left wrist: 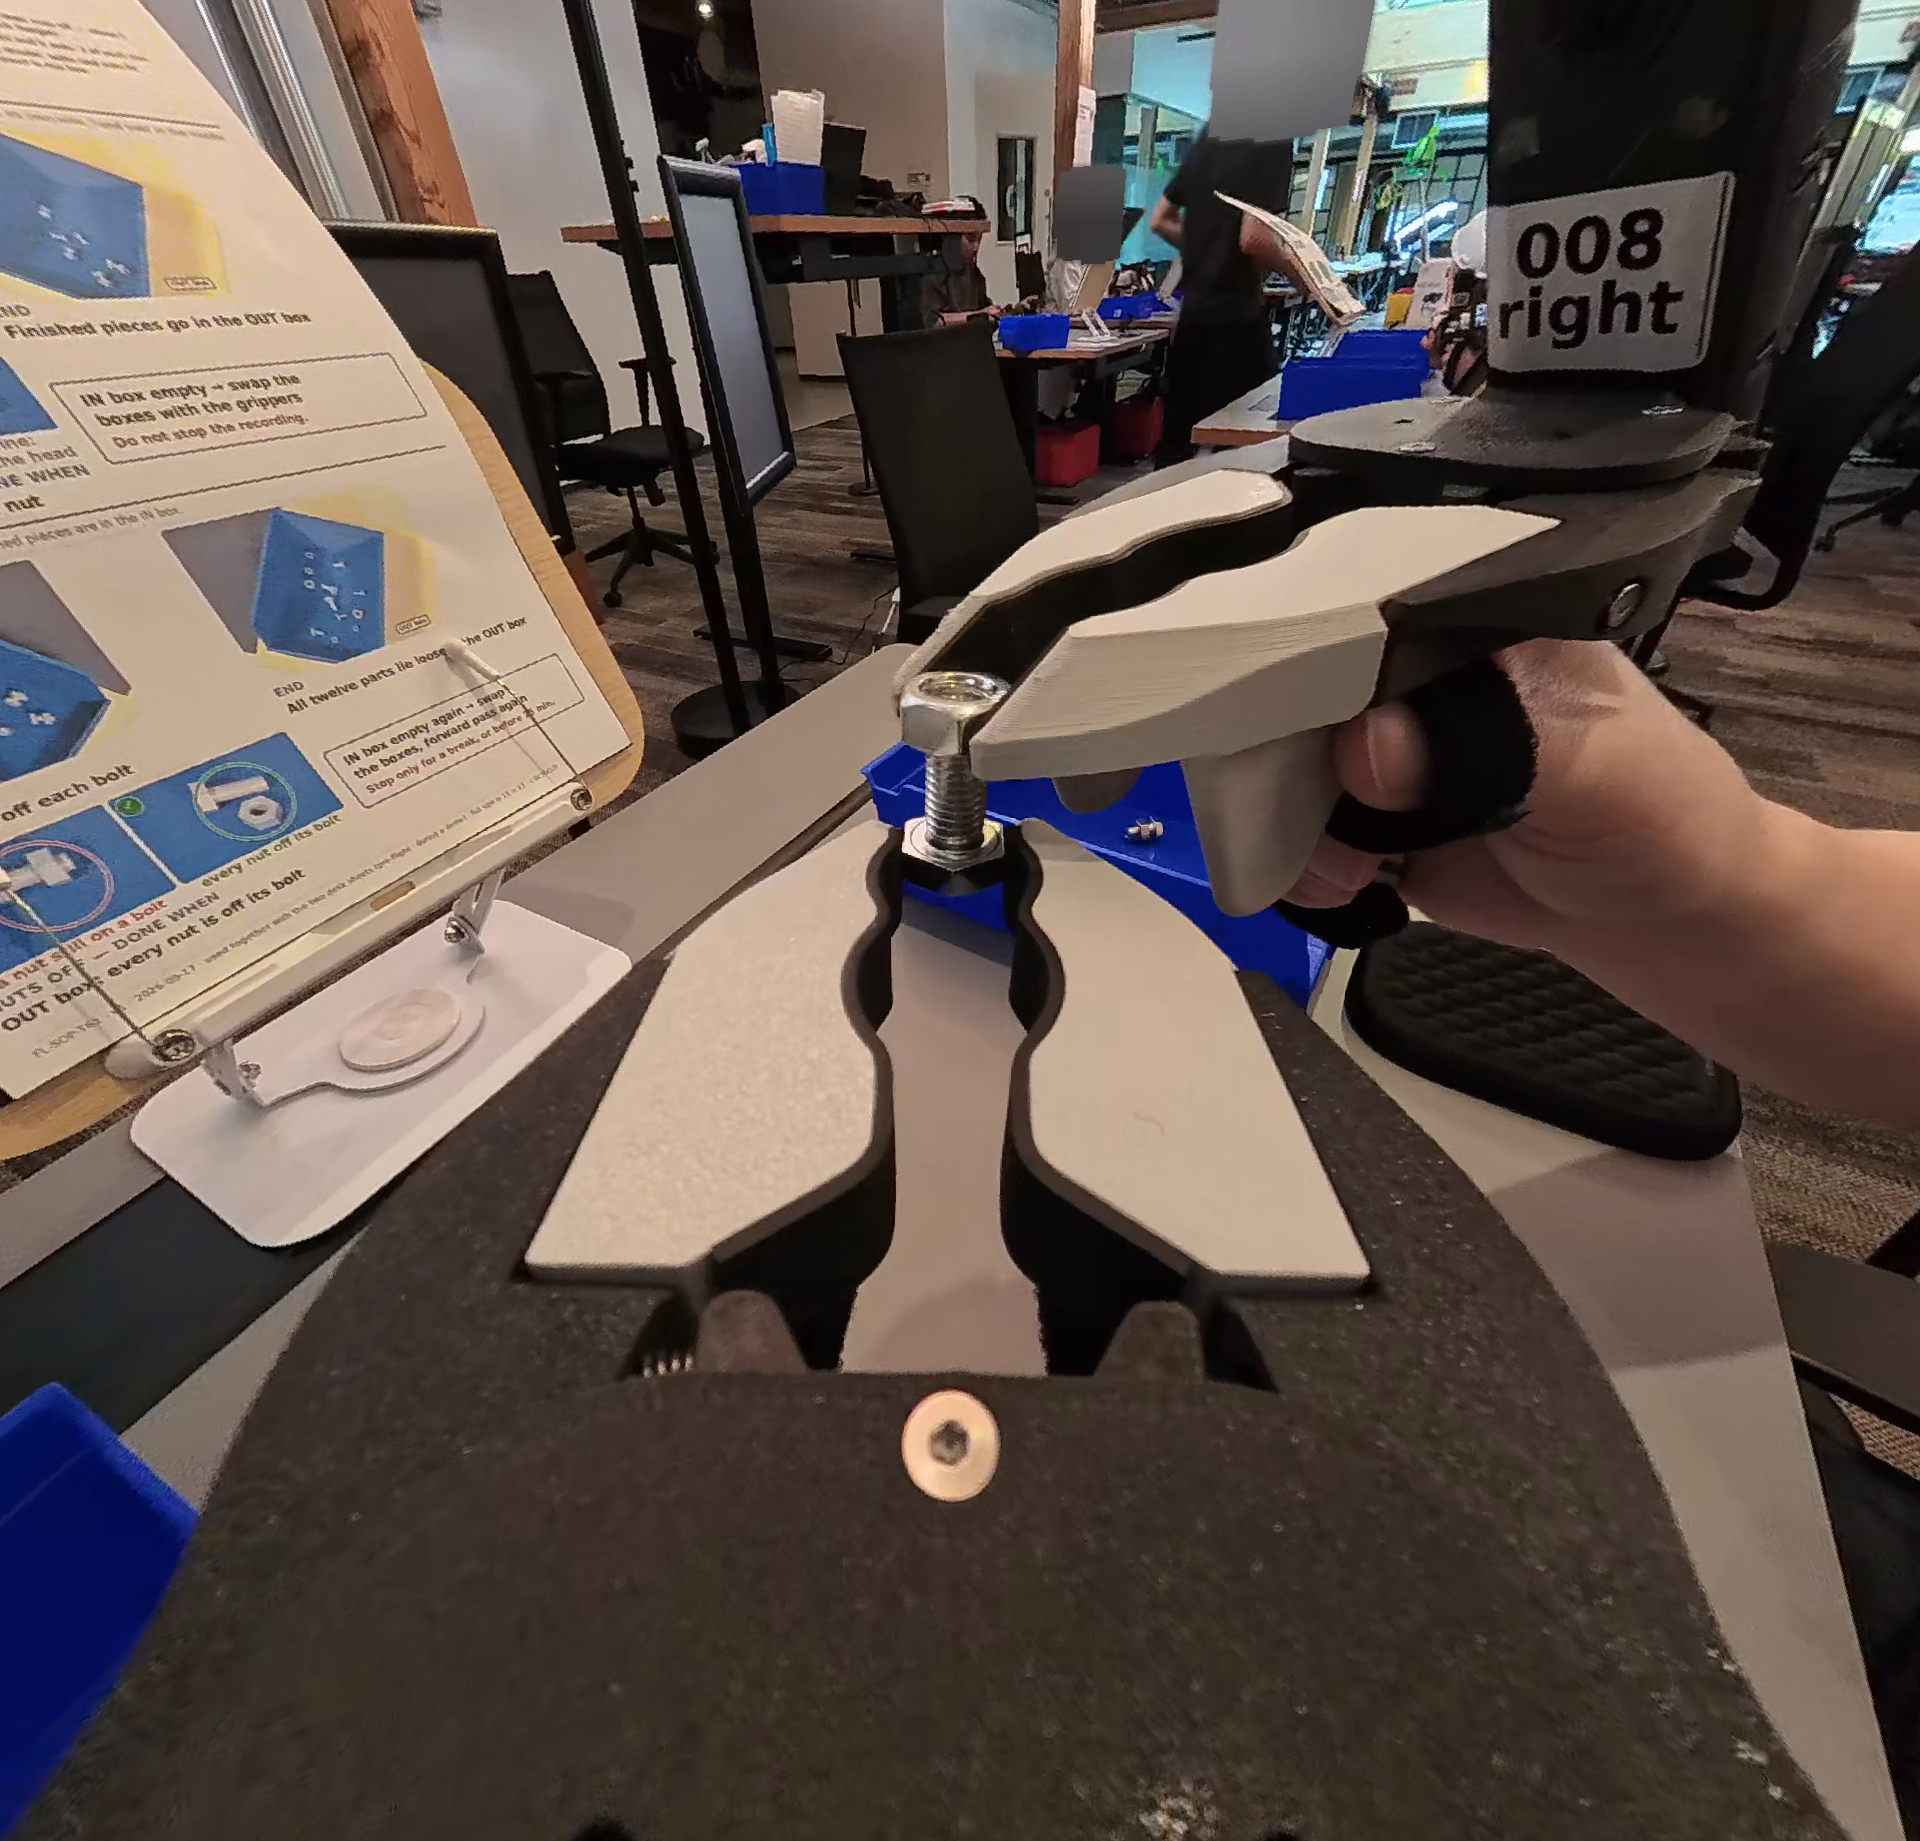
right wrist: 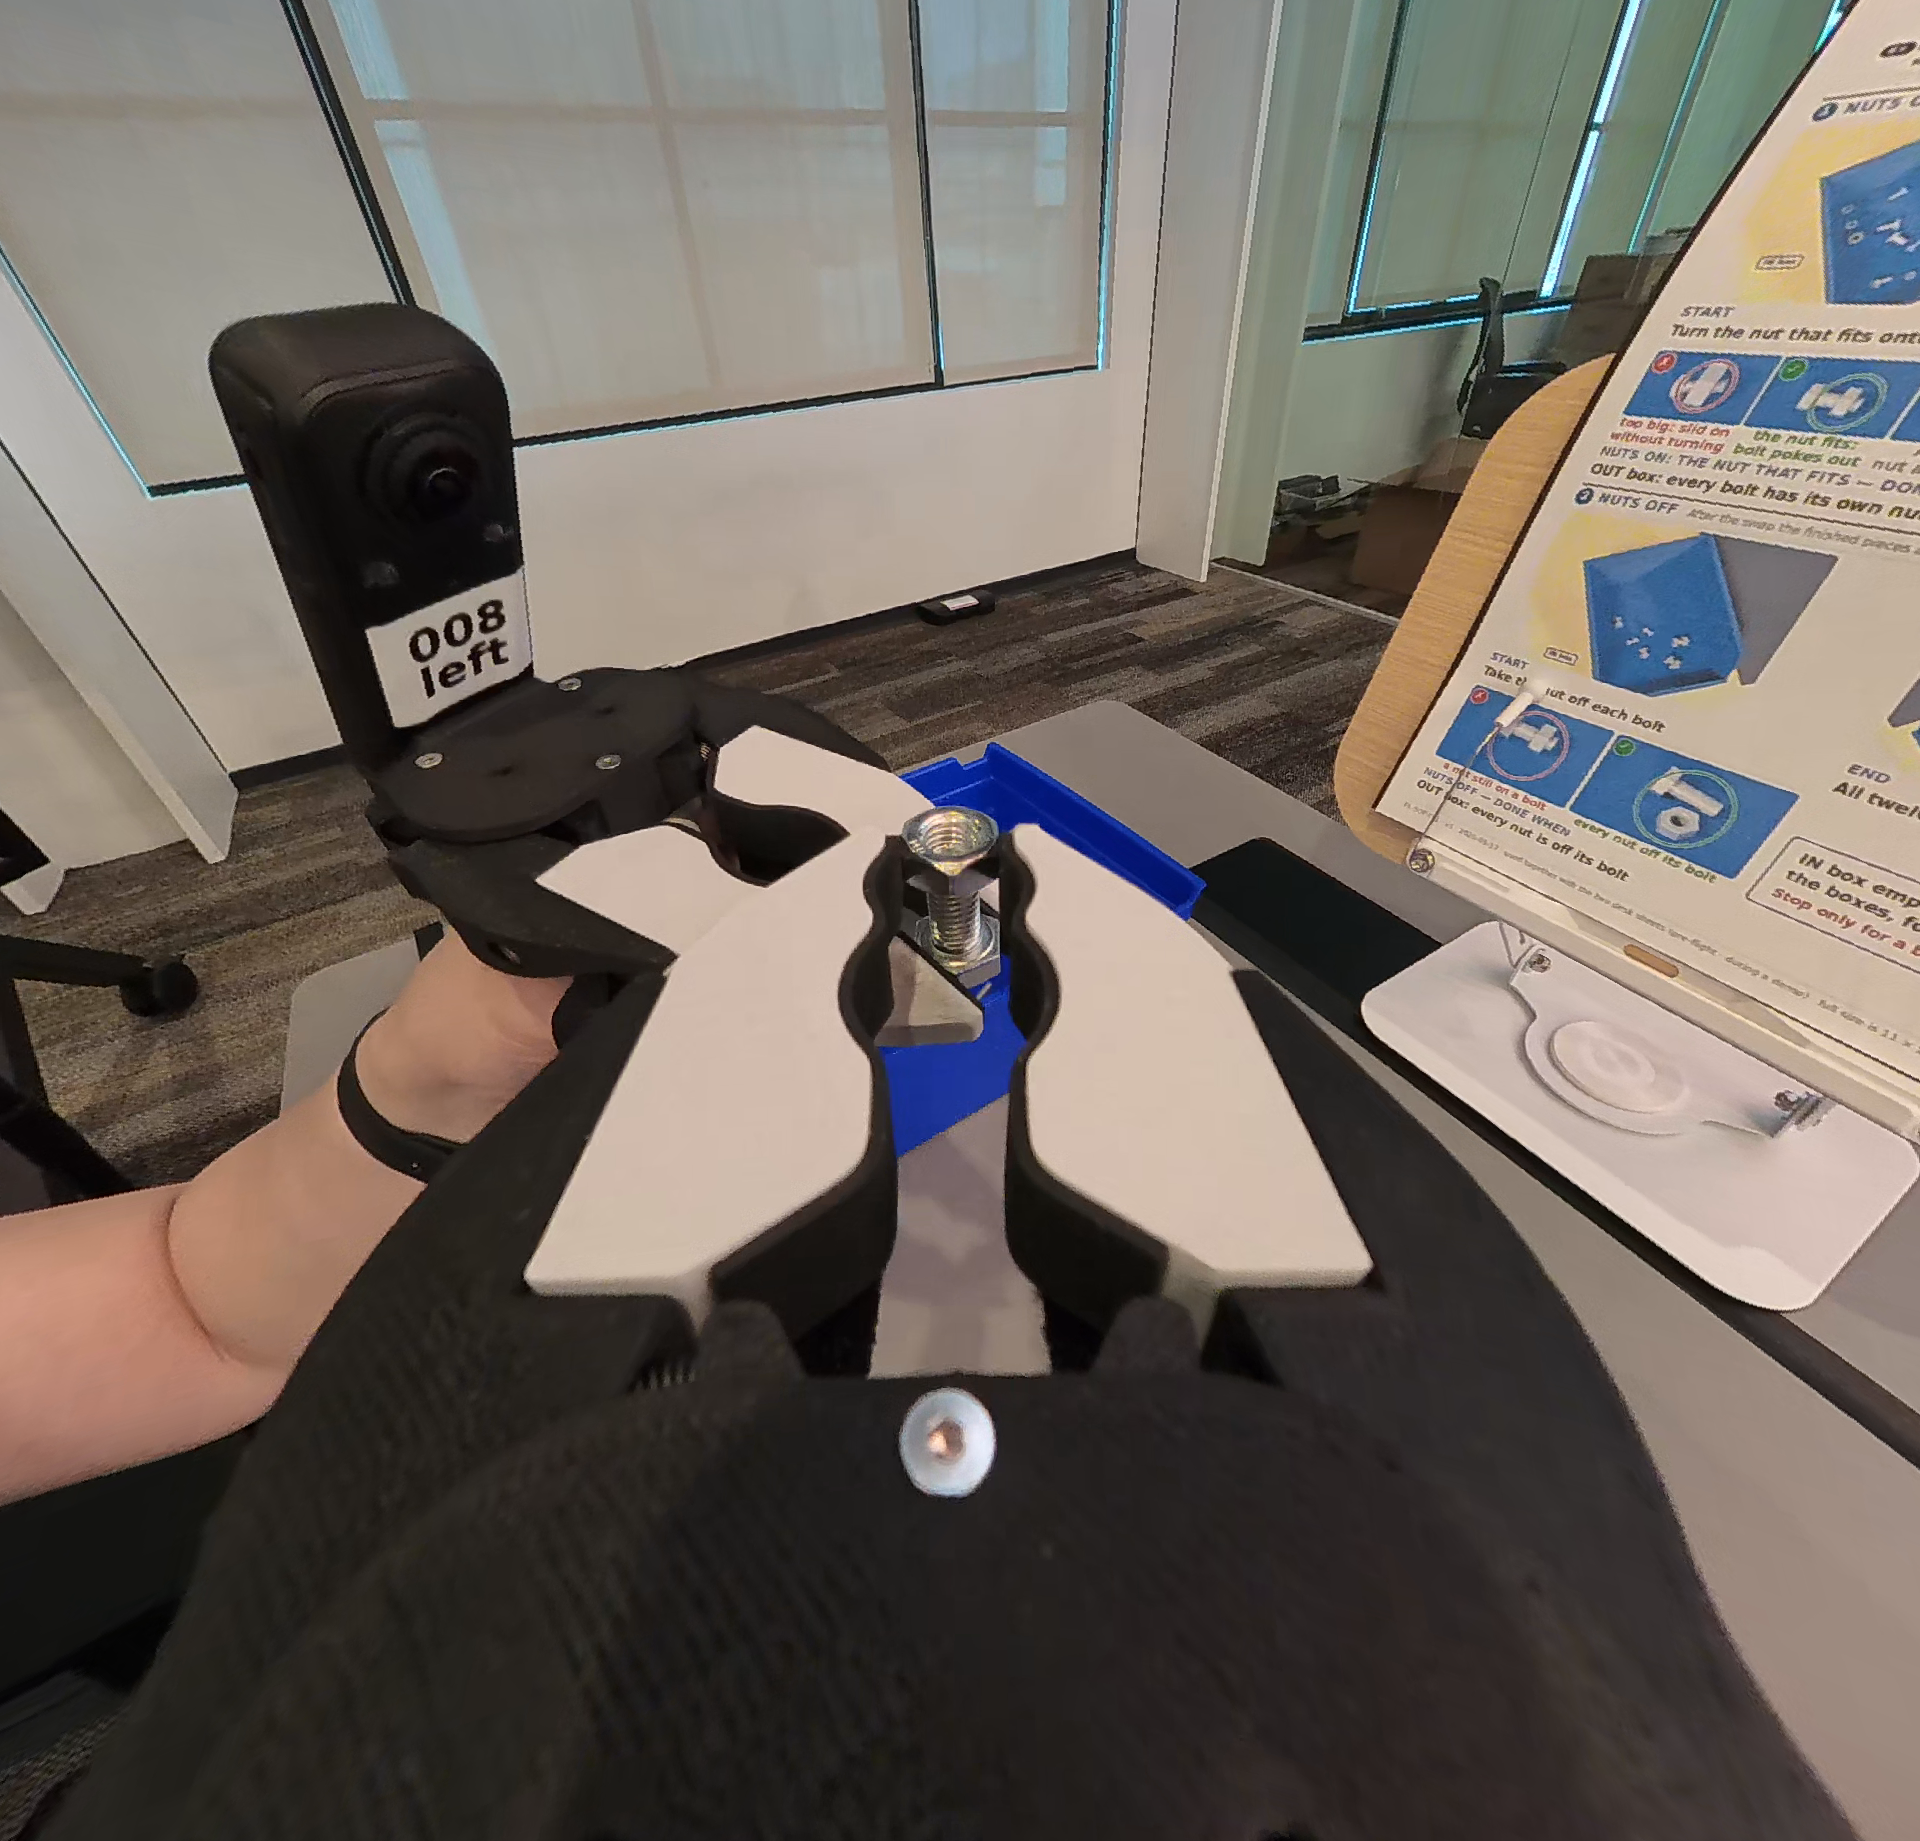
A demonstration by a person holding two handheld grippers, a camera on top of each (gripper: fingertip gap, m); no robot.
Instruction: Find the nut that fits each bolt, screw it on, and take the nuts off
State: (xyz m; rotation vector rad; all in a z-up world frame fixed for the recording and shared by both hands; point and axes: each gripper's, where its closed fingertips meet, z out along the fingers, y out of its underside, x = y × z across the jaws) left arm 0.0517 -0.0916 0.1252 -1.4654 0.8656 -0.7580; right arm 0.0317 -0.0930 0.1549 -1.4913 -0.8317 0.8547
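Note:
My left gripper (left wrist: 951, 861) is shut on the hex head of a silver bolt (left wrist: 951, 804) and holds it upright, threads up, above a blue bin (left wrist: 1174, 887). A silver hex nut (left wrist: 951, 708) sits on the bolt's top end. My right gripper (right wrist: 951, 856) is shut on that nut (right wrist: 951, 844), coming in from the right in the left wrist view (left wrist: 961, 711). In the right wrist view the nut's threaded hole faces the camera, the bolt shank (right wrist: 948, 921) shows below it, and the left gripper's fingers (right wrist: 800, 789) reach in from the left.
The blue bin (right wrist: 1081, 825) holds a small loose bolt (left wrist: 1143, 831). An instruction sheet on a white stand (left wrist: 270, 565) (right wrist: 1704, 586) is beside the bin. A second blue bin's corner (left wrist: 73, 1583) is at lower left. A black textured pad (left wrist: 1538, 1043) lies under the hand. Left and right tips are no more than a few centimetres apart.

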